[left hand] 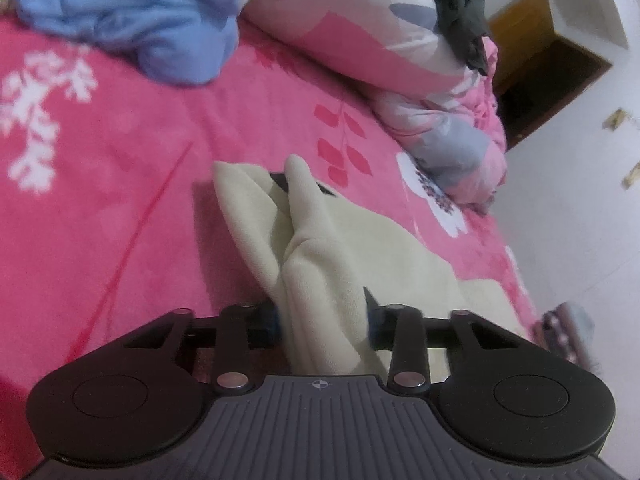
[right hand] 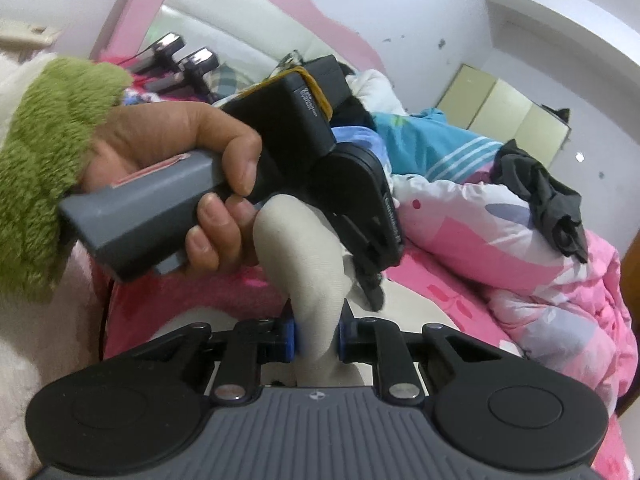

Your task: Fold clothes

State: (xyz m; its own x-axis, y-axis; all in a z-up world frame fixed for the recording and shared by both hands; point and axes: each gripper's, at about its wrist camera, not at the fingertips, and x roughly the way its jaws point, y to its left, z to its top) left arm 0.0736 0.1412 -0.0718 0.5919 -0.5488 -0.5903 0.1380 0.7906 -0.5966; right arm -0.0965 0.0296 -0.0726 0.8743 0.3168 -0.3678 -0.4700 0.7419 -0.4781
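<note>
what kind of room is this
Most likely a bedroom. The cream garment is being handled over a bed with a pink flowered sheet; a bundled pink quilt lies on it, and a padded headboard stands against the wall.

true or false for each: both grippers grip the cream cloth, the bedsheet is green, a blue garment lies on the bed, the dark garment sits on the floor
1. Both grippers grip the cream cloth: true; the left gripper and the right gripper are each shut on it.
2. The bedsheet is green: false; it is pink with white flowers.
3. A blue garment lies on the bed: true.
4. The dark garment sits on the floor: false; it lies on top of the bunched quilt.
</note>
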